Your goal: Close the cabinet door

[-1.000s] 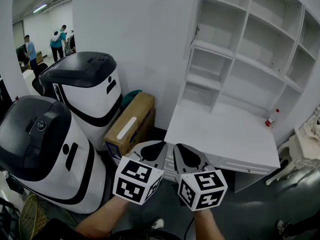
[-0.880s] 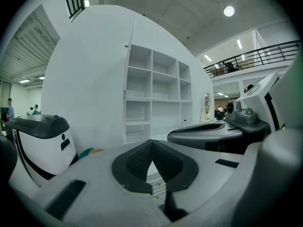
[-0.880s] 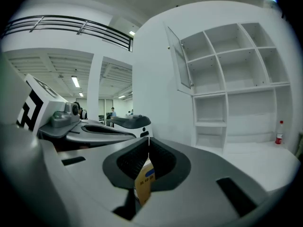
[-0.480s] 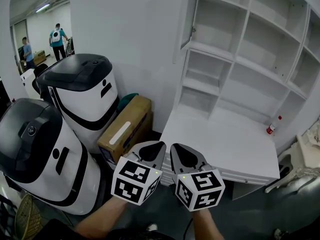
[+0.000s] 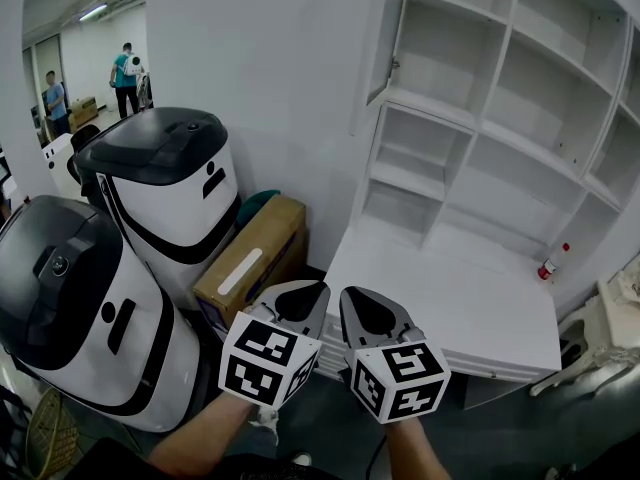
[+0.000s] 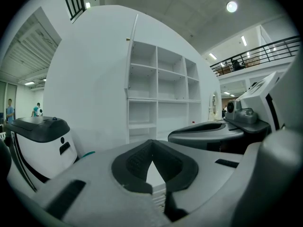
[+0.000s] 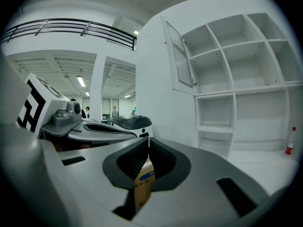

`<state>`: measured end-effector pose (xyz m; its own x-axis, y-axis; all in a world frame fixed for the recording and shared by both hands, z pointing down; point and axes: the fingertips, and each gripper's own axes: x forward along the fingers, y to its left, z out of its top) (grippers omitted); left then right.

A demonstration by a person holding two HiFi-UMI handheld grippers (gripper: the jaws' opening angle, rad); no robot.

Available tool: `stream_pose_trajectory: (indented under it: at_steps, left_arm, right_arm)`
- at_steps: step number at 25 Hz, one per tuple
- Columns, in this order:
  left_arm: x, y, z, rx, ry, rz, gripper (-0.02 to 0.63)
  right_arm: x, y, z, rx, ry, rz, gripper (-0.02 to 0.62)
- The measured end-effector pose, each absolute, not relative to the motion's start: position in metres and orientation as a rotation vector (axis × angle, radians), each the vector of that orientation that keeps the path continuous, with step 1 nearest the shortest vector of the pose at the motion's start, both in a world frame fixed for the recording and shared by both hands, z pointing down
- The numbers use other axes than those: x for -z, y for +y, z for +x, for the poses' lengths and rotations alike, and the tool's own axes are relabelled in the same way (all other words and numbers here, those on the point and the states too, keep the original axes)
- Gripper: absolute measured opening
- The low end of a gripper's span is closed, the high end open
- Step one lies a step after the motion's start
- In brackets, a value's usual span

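Note:
The white cabinet (image 5: 500, 98) has open shelves, and its glazed door (image 5: 385, 38) stands swung out at the upper left. The same door (image 7: 182, 56) shows in the right gripper view, and edge-on as the door (image 6: 131, 51) in the left gripper view. My left gripper (image 5: 305, 290) and right gripper (image 5: 362, 293) hover side by side low in the head view, well short of the cabinet and below the door. The left gripper (image 6: 151, 143) has its tips together with nothing held. The right gripper (image 7: 148, 140) is likewise shut and empty.
A white desk top (image 5: 450, 298) juts out under the shelves, with a small red-capped bottle (image 5: 549, 263) at its far right. Two white-and-black machines (image 5: 165, 183) (image 5: 70, 298) and a cardboard box (image 5: 250, 258) stand to the left. People (image 5: 127, 68) are far back.
Both grippers have moved along together with the head view, which has shifted a little against the cabinet and machines. The jaws stay shut and the door has not moved.

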<state>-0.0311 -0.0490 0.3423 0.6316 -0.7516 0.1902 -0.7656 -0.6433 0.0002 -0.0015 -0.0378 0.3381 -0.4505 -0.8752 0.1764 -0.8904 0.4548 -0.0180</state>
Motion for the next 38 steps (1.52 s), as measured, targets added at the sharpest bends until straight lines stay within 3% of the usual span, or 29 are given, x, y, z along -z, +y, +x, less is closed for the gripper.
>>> stream_pose_trajectory:
  at_steps: [33, 38]
  left_arm:
    - [-0.291, -0.234, -0.013, -0.174, -0.989, 2.954, 0.011]
    - [-0.284, -0.253, -0.013, -0.177, -0.927, 2.997, 0.011]
  right_arm:
    - [-0.237, -0.214, 0.006, 0.036, -2.479, 1.907, 0.025]
    - [-0.214, -0.233, 0.005, 0.082, -2.468, 1.963, 0.074]
